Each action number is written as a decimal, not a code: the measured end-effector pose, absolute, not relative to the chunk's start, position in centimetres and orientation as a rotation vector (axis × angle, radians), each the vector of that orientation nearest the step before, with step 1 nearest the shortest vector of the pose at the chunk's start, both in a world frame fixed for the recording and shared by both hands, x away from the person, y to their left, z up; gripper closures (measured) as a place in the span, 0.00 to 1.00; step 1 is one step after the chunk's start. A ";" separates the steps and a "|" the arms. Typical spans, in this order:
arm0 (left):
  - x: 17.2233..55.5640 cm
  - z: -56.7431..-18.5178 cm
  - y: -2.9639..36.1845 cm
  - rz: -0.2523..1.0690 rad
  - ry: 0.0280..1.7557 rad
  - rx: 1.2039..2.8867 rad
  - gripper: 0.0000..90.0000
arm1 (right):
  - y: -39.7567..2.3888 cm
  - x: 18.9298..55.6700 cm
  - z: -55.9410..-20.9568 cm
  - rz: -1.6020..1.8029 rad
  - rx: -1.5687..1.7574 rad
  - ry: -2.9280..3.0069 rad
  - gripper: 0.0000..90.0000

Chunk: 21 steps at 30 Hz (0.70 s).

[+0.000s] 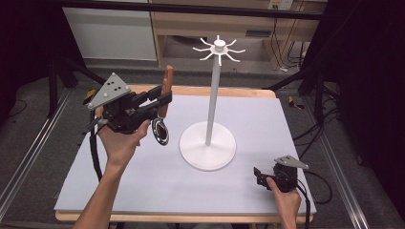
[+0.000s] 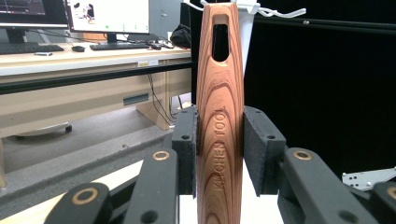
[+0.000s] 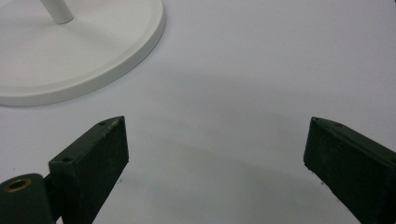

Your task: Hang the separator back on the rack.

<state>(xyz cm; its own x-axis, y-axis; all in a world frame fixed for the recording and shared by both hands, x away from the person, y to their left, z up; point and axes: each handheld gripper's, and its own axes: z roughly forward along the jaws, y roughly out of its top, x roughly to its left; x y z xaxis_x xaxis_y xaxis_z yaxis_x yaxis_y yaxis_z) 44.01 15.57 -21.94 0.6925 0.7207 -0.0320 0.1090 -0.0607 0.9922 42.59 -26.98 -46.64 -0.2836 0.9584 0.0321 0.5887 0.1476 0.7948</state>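
My left gripper (image 1: 161, 101) is shut on the wooden handle (image 2: 219, 116) of a kitchen tool, held upright above the left side of the table. The handle (image 1: 167, 81) rises above the jaws, and the tool's dark round head (image 1: 160, 131) hangs below them. In the left gripper view both pads (image 2: 186, 144) press the handle's sides; a slot is cut near its top, and "KITCHEN TOOL" is stamped along it. A white hook stand (image 1: 214, 90) with a round base (image 1: 207, 151) rises mid-table, to the right of the tool. My right gripper (image 1: 259, 177) rests open near the front right, its jaws (image 3: 215, 163) wide apart over bare mat.
A pale grey mat (image 1: 143, 181) covers the wooden table. The stand's base (image 3: 84, 51) lies just ahead and left of the right gripper. Desks with monitors (image 2: 107, 18) stand beyond the table, and dark curtains hang at both sides.
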 end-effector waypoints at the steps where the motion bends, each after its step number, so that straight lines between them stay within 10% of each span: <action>1: 44.0 -21.9 15.4 0.572 0.697 1.579 0.75 | -27.0 42.6 -46.6 0.990 1.472 1.938 0.08; 21: 44.2 -20.3 13.4 0.590 0.663 1.594 0.75 | -27.0 42.6 -46.6 0.996 1.472 1.936 0.08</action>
<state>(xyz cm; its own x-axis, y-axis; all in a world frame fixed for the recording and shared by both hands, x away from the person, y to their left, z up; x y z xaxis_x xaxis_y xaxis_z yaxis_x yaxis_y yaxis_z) 44.25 13.44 -20.28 0.7041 0.7101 0.0020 0.0838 -0.0858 0.9928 42.64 -26.99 -46.62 -0.2840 0.9582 0.0354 0.5855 0.1441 0.7977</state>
